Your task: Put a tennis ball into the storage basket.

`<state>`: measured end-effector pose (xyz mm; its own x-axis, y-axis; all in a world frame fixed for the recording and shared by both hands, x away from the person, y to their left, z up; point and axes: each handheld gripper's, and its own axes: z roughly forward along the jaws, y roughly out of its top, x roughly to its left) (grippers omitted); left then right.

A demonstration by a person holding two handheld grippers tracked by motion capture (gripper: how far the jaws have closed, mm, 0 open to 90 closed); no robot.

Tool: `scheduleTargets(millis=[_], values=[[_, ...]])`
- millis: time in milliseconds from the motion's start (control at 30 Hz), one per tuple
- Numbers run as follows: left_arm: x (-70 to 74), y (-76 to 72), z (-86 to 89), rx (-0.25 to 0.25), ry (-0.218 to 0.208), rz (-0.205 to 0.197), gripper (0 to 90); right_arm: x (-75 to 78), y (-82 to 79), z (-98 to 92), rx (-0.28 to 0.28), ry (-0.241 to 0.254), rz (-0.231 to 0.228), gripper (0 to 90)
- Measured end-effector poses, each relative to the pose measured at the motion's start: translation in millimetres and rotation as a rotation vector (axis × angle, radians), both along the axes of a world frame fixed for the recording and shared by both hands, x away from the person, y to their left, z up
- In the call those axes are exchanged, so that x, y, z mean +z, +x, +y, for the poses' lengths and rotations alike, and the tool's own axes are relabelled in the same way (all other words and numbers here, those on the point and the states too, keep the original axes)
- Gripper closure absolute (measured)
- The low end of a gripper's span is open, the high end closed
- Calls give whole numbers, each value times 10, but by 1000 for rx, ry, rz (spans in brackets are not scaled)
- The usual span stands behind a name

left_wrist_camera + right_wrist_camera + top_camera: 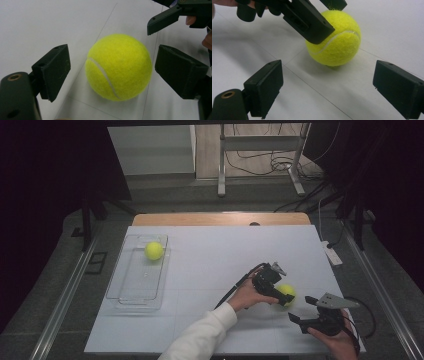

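High view: left gripper point(284, 296) straddling tennis ball point(286, 292), jaws apart, not yet pinching, ready to clamp; right gripper point(303, 311) open, waiting nearby.

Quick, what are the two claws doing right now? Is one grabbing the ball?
Left claw: open around the tennis ball, pads not touching it yet.
Right claw: open, holding nothing, near the ball.

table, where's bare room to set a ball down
Free: the wide white stretch between the clear tray and the left hand-held gripper, and the far strip along the wooden edge. Crowded: the near right corner, with both grippers around the tennis ball.
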<state>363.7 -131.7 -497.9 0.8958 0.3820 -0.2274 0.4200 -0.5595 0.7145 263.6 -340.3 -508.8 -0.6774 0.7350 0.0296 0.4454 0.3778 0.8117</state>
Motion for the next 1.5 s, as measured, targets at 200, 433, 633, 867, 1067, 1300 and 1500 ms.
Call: scheduleTargets(millis=[200, 433, 633, 867, 1067, 1300, 1500], values=[[-51, 0, -43, -2, 9, 16, 156, -2, 0, 0, 0, -1, 0, 98], [-58, -4, -51, 4, -6, 30, 263, -2, -2, -4, -2, -2, 2, 99], [-54, 2, -32, -12, 2, 27, 274, -3, -1, -4, -3, -2, 1, 99], [-48, -14, -40, -9, 4, 13, 281, -1, -2, -9, -6, 4, -5, 100], [-41, 5, -18, 12, -7, 18, 284, 4, -3, -15, -12, 2, -9, 101], [-12, -2, 21, 12, -31, 11, 285, 8, -4, -18, -15, 1, -11, 101], [12, 2, 55, 13, -26, 4, 286, 7, -4, -18, -16, 1, -11, 102]])
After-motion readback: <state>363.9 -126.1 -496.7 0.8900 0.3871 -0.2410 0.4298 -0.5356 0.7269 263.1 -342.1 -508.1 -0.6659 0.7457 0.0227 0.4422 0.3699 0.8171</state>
